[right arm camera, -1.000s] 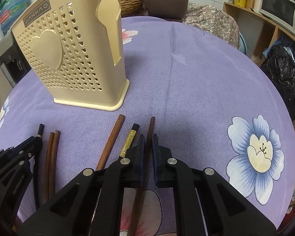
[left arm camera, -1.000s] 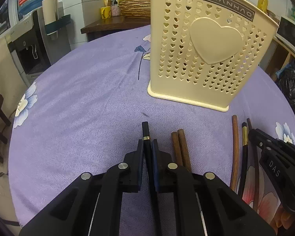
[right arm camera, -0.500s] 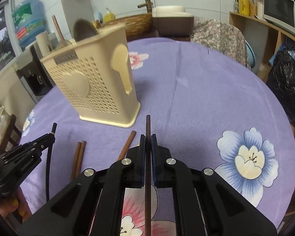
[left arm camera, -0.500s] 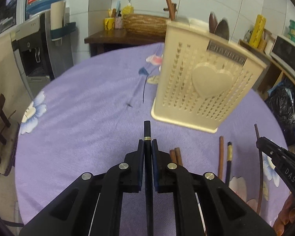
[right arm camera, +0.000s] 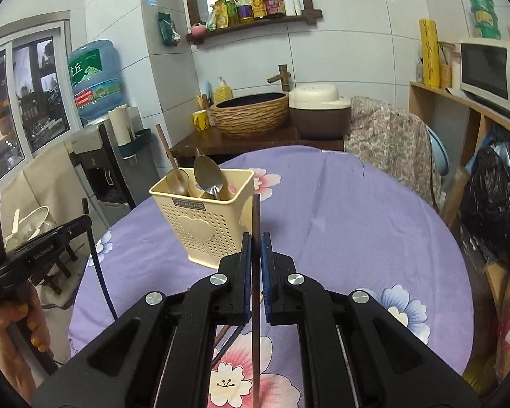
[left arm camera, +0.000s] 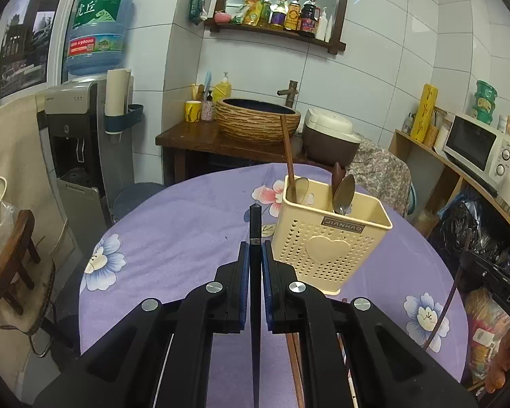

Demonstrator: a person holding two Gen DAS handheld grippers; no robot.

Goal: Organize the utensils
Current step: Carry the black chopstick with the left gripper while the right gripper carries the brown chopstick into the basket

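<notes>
- Chopsticks first: I have a black chopstick (left arm camera: 255,227) pinched in the left gripper (left arm camera: 255,255), its tip poking out past the blue pads, the shaft running back between the fingers toward the camera.
- Right gripper (right arm camera: 256,255) is clamped on a brown chopstick (right arm camera: 256,217), which stands up past the pads and trails down out of the bottom of the view.
- Both sticks are clear of the table (left arm camera: 187,238), held above the purple flowered cloth.
- From the right wrist view I see the left gripper (right arm camera: 85,221) off to the side with the black chopstick (right arm camera: 98,272) drooping below it, and a hand (right arm camera: 20,326) gripping its handle.
- From the left wrist view the right gripper (left arm camera: 465,261) shows at the edge, its brown chopstick (left arm camera: 448,306) hanging down thin and curved by the lens.
- Cream utensil holder (left arm camera: 326,238) stands upright on the table, just beyond and to the right of my left gripper tips; heart cut-outs all over its front.
- Inside it: a metal spoon (left arm camera: 343,193), a second spoon (left arm camera: 297,188), and a long wooden handle (left arm camera: 287,149) leaning up out of the far compartment.
- More brown chopsticks (left arm camera: 295,363) lie on the cloth under the left gripper, mostly hidden by the fingers.
- Behind the table I see a woven basin (left arm camera: 256,124) on a dark counter and a water dispenser (left arm camera: 78,129).
</notes>
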